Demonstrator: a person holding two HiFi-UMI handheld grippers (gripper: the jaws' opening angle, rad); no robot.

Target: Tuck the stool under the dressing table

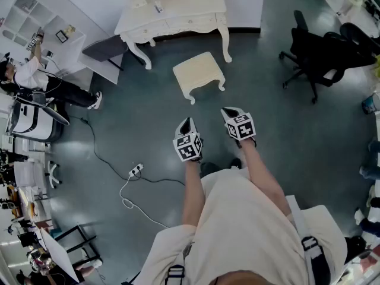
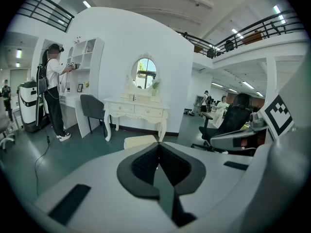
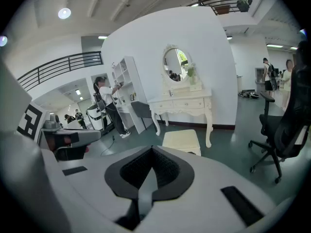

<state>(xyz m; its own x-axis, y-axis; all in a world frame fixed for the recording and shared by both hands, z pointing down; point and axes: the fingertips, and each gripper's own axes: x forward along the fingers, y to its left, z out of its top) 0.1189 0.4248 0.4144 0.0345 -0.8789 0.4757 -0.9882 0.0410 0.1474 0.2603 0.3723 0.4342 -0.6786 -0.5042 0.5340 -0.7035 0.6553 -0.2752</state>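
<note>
The cream stool (image 1: 199, 71) stands on the dark floor, out in front of the white dressing table (image 1: 178, 10) and clear of its legs. My left gripper (image 1: 186, 125) and right gripper (image 1: 232, 114) hang side by side short of the stool, both shut and holding nothing. In the left gripper view the stool (image 2: 138, 141) peeks over the closed jaws, with the dressing table (image 2: 136, 111) and its oval mirror behind. In the right gripper view the stool (image 3: 181, 141) sits just beyond the closed jaws, in front of the table (image 3: 182, 105).
A black office chair (image 1: 323, 52) stands to the right. A grey chair (image 1: 105, 47) sits left of the dressing table. A power strip with cables (image 1: 136, 171) lies on the floor at left. A person (image 1: 35, 79) works at white shelves far left.
</note>
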